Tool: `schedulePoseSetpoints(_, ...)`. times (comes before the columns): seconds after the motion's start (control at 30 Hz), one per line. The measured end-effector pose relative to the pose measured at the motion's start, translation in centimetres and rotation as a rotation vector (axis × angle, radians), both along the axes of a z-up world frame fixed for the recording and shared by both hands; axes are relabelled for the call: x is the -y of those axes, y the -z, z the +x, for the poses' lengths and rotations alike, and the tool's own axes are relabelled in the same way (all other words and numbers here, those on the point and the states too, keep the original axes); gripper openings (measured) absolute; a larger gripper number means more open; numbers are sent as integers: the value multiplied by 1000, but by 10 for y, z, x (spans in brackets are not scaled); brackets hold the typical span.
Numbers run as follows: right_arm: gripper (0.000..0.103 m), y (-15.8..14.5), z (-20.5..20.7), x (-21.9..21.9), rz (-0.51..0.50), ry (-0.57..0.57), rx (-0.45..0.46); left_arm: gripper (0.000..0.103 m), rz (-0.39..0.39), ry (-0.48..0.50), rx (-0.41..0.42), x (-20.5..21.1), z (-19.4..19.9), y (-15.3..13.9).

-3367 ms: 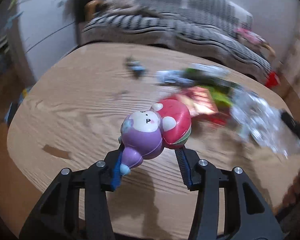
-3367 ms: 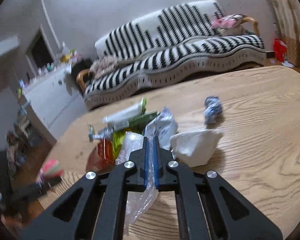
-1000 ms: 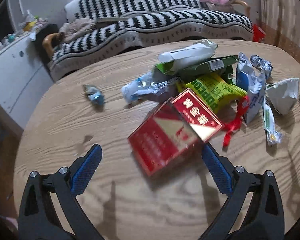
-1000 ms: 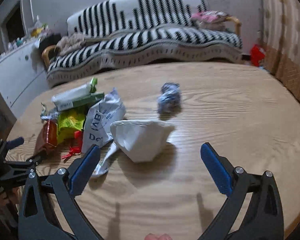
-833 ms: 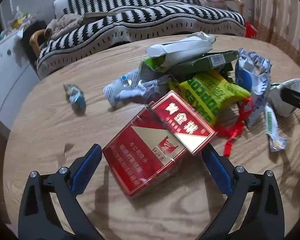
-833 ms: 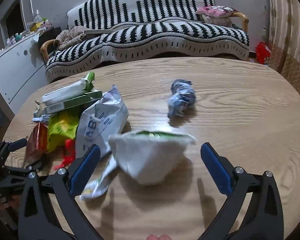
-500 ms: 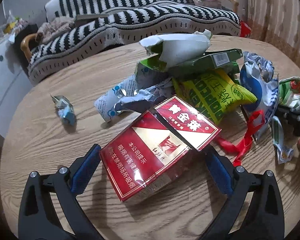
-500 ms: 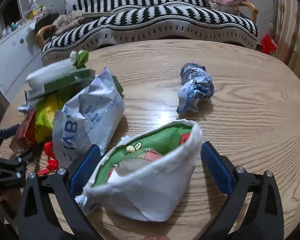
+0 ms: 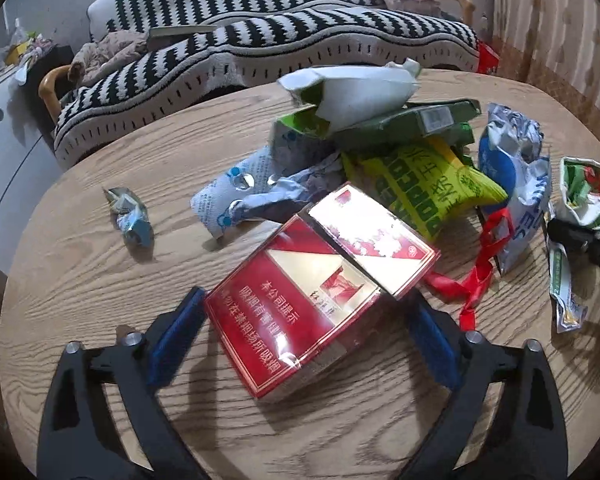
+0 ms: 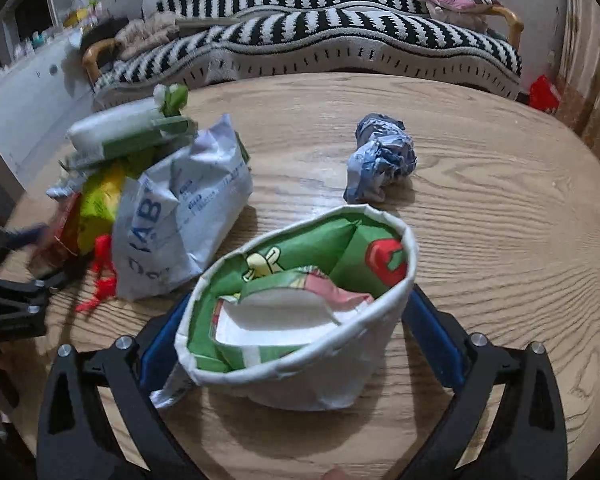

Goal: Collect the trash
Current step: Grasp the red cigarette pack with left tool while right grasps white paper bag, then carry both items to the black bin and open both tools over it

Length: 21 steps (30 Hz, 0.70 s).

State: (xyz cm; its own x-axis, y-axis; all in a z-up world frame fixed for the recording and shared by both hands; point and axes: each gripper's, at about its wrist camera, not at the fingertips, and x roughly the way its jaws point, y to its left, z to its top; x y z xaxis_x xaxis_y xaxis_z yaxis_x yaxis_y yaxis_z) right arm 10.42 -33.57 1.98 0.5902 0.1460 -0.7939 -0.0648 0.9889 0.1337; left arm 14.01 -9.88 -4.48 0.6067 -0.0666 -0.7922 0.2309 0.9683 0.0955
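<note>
A red cigarette carton [image 9: 316, 292] lies on the round wooden table [image 9: 80, 280], between the fingers of my open left gripper [image 9: 300, 328]; whether the pads touch it I cannot tell. A pile of wrappers lies behind it: a yellow-green bag [image 9: 424, 176], a white-green box [image 9: 352, 88], a blue-white bag [image 9: 516, 184]. My open right gripper [image 10: 300, 332] straddles a white paper bag with green lining [image 10: 300, 308], also in the left wrist view [image 9: 584, 192].
A small crumpled wrapper [image 9: 130, 216] lies alone at the left. A crumpled blue-grey wrapper [image 10: 380, 160] lies beyond the paper bag. A red ribbon [image 9: 476, 272] trails from the pile. A striped sofa [image 9: 260, 40] stands behind the table.
Both grippers moved forward and down: the left onto the red carton, the right around the paper bag. Both stayed open. Earlier the left held a toy and the right held plastic.
</note>
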Motion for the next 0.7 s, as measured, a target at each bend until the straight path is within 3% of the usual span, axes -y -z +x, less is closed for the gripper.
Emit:
schedulePoseSetpoints(0.1,66,-2,-4,14,106,12,-2,90,-32,-17,1,-4,-2,-8)
schedulePoseSetpoints(0.33,66,-24,-18,19,52,47,116,89,-61,-64,28,-12,-13,-26)
schedulePoseSetpoints(0.7,66,-23,-10,17,66,41,93,90,-78,-96,41,-18,-17,-33)
